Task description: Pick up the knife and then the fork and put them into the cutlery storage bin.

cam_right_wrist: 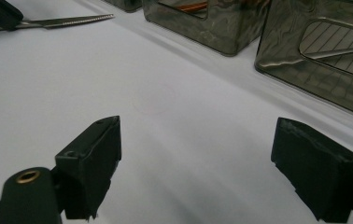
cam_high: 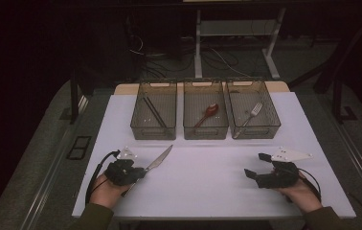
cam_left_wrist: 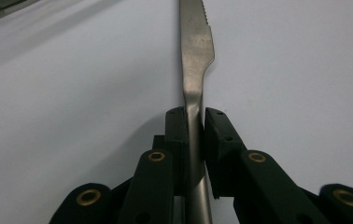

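A: How is the left gripper seen, lower left of the high view?

B: Its jaws are clamped on the knife handle, blade pointed toward the bins.

A: And the right gripper?

B: Spread wide at lower right, nothing held.

The knife is dull silver, with a fine toothed pattern along its edge. Both tools, left and right, are black with brass-coloured rivets. The tabletop is white. The 3 bins are smoky translucent grey; 1 holds a spoon that looks reddish-brown, another a silver fork.
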`<state>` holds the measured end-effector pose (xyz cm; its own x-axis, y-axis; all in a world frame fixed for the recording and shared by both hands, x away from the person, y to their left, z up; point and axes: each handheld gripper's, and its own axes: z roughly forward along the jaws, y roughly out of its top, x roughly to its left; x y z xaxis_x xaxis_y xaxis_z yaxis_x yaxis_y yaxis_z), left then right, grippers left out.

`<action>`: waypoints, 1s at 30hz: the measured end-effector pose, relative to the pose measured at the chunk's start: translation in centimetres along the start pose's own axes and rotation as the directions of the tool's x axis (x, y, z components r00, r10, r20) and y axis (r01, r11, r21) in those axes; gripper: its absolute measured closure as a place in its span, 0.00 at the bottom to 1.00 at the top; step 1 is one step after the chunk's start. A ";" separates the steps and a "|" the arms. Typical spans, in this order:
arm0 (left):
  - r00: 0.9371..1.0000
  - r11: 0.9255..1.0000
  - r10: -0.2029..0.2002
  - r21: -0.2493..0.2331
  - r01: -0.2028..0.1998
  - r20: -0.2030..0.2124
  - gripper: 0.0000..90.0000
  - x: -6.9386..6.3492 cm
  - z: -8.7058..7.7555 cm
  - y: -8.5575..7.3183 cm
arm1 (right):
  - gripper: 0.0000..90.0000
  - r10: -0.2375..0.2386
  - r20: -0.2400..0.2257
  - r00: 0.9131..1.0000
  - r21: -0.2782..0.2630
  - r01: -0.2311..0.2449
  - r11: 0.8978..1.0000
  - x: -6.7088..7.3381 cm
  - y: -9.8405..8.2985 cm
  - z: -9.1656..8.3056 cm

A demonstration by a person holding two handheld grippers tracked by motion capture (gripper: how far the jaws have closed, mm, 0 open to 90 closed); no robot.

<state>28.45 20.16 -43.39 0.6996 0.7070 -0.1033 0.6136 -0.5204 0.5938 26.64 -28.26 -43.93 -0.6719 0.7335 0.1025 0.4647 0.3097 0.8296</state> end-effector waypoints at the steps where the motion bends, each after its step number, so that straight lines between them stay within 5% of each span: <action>1: 1.000 1.000 0.006 -0.007 -0.005 0.009 0.88 -0.2 -0.1 0.0 | 0.17 -0.001 0.000 1.000 0.000 0.001 1.000 0.0 0.0 0.0; 8: 0.999 0.993 0.028 -0.115 -0.024 0.038 0.88 -1.1 -1.3 0.8 | 0.17 -0.001 0.001 1.000 -0.006 0.001 1.000 0.1 0.0 -0.1; 15: 0.997 0.975 0.047 -0.219 -0.033 0.060 0.88 -1.9 -2.6 1.5 | 0.17 -0.006 -0.001 1.000 -0.012 0.006 1.000 0.3 0.3 -0.2; 24: 0.991 0.955 0.097 -0.289 -0.065 0.097 0.88 -3.3 -2.6 3.4 | 0.13 0.013 -0.075 0.997 -0.019 -0.015 1.000 0.7 2.2 -0.6; 30: 0.988 0.949 0.113 -0.307 -0.077 0.104 0.88 -4.2 -1.7 5.4 | 0.20 0.012 -0.101 0.995 -0.018 -0.014 1.000 1.1 3.7 0.0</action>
<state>28.21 15.21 -38.42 0.7989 0.5899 -0.1176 0.4161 -0.4008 0.8162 27.58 -26.29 -40.80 -0.7211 0.6723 0.1674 0.4634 0.2884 0.8379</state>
